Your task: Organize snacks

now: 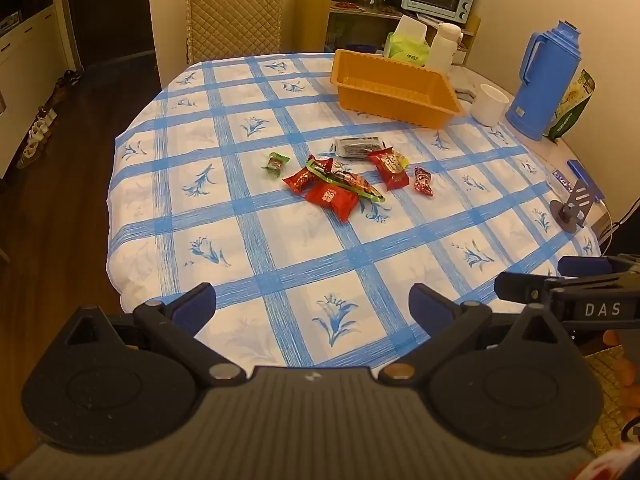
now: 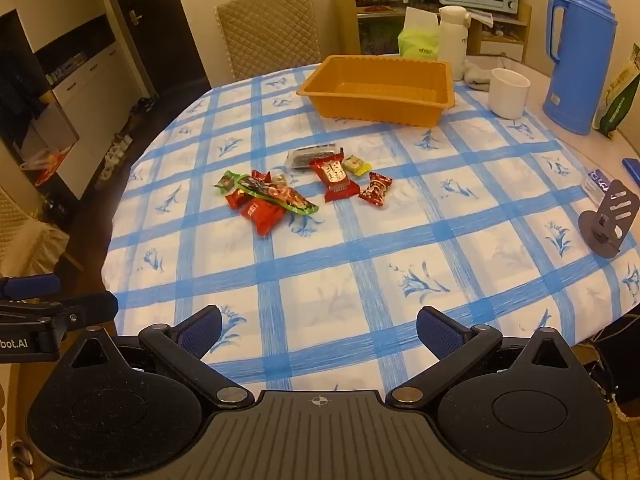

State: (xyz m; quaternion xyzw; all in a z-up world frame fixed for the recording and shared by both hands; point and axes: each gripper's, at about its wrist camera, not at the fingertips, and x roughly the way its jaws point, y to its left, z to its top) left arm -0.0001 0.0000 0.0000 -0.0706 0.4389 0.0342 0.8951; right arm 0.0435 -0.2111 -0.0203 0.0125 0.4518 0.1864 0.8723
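Nearest, the left gripper [image 1: 312,304] and right gripper [image 2: 319,330] are being held above the near table edge, fingers spread wide, nothing between them. Mid-table, the snacks [image 2: 296,184] are being seen scattered on the checked tablecloth [image 2: 360,280]. A long green-edged packet [image 2: 276,194] is lying atop red packets, its long axis running diagonally from far-left to near-right. Farther back, the orange tray [image 2: 400,114] is sitting empty, long side across the view.
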